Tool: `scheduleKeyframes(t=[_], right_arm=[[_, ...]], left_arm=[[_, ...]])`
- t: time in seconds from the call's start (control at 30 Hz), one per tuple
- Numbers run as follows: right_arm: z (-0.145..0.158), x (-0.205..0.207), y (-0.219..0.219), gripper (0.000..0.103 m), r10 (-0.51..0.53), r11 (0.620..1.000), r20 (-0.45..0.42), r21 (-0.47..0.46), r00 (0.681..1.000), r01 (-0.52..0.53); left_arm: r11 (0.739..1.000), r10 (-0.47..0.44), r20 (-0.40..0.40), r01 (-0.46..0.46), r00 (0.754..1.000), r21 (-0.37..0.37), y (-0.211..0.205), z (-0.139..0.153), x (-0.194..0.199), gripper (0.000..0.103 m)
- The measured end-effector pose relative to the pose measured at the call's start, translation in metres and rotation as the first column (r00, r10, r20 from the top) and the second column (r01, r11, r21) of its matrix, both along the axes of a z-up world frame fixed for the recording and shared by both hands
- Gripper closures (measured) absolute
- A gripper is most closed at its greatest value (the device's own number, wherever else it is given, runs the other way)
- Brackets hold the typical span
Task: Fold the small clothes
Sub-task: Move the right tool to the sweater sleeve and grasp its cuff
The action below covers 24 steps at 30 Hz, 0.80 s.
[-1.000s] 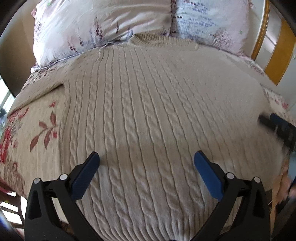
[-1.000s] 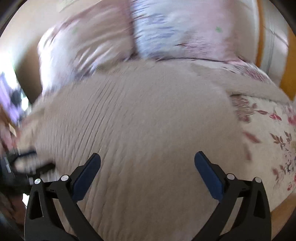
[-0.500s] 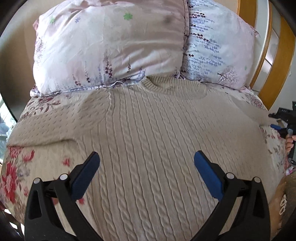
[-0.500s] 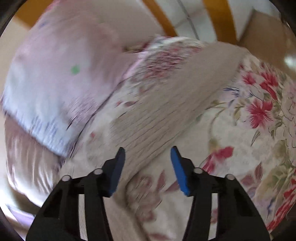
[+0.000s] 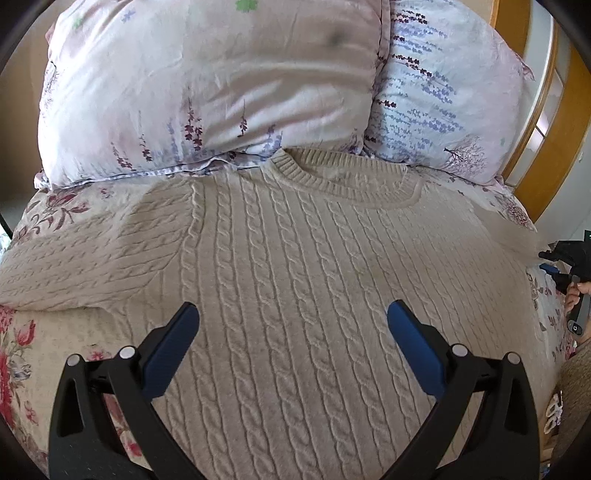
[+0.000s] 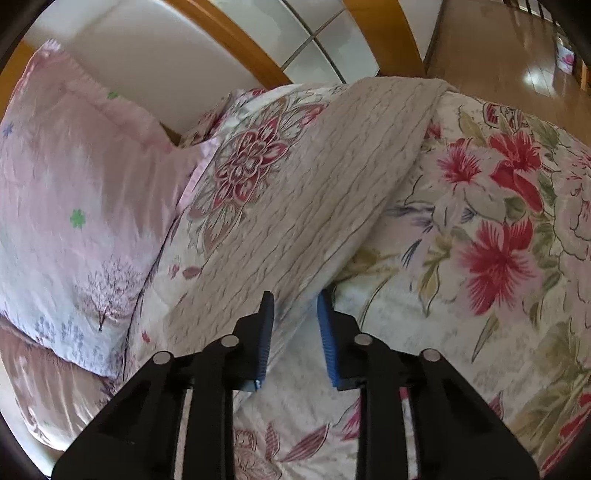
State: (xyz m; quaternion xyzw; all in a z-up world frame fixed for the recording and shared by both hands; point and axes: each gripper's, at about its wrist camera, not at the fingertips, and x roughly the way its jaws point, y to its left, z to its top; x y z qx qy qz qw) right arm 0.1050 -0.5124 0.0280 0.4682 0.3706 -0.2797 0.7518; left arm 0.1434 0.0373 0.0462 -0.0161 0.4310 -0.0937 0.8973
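Two claws are mine to report. My right claw (image 6: 295, 306) has just been closing, and its blue pads (image 6: 327, 332) now stand narrowly apart with the lower edge of the sweater's sleeve (image 6: 314, 192) between them; I cannot tell whether the pads actually press the knit. That sleeve runs away from the claw across the flowered bedspread (image 6: 498, 229) towards the far edge of the bed, with a pink pillow (image 6: 74, 192) to its left and the wooden bed frame (image 6: 229, 33) beyond. My left claw (image 5: 291, 321) hangs spread wide above the sweater (image 5: 295, 266), nothing between its pads, tilted down at the chest of the garment. The cream cable-knit sweater lies flat, face up on the bed, collar (image 5: 347, 181) towards two floral pillows (image 5: 207, 85), its other sleeve (image 5: 74, 266) stretched out to the left. At the left view's right edge I see the right claw, small and dark, with a hand (image 5: 572, 295) on its handle.
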Motion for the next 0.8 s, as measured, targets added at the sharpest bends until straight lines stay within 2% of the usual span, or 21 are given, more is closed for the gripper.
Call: scheduleKeyframes(t=[0.13,0.23,0.27,0.3,0.4,0.6,0.67,0.8], right_arm=[[-0.001,-0.002,-0.003,0.081,-0.015,1.0,0.012,-0.017,1.0,0.015],[-0.004,-0.005,-0.007,0.082,-0.04,0.999,0.041,-0.004,0.998,0.04],[-0.004,-0.005,-0.008,0.084,-0.042,0.999,0.039,-0.012,0.998,0.043],[-0.005,-0.004,-0.008,0.091,-0.037,0.999,0.03,-0.021,0.999,0.038],[0.003,-0.003,-0.004,0.093,-0.009,0.997,0.04,-0.072,0.999,0.012],[0.054,0.013,0.028,0.093,0.135,0.963,0.124,-0.251,0.983,-0.1],[0.071,0.023,0.048,0.093,0.21,0.942,0.152,-0.295,0.966,-0.159],[0.093,0.04,0.095,0.093,0.373,0.899,0.208,-0.322,0.904,-0.297]], left_arm=[[1.0,-0.01,0.031,0.01,0.999,0.003,-0.002,-0.002,0.004,0.002],[1.0,-0.01,0.017,0.011,1.0,-0.017,-0.003,-0.006,0.009,0.002],[1.0,-0.009,0.01,0.009,1.0,-0.029,-0.002,-0.007,0.01,0.002],[0.999,-0.004,0.001,0.004,1.0,-0.047,-0.001,-0.008,0.012,0.002],[0.997,-0.002,-0.012,0.001,1.0,-0.079,0.001,-0.011,0.015,0.002],[0.995,-0.003,0.034,0.007,0.999,-0.101,0.004,-0.009,0.014,0.002],[0.993,0.001,0.033,0.003,0.999,-0.115,0.005,-0.009,0.016,0.002],[0.991,0.033,0.044,-0.027,0.998,-0.134,0.008,-0.009,0.017,0.002]])
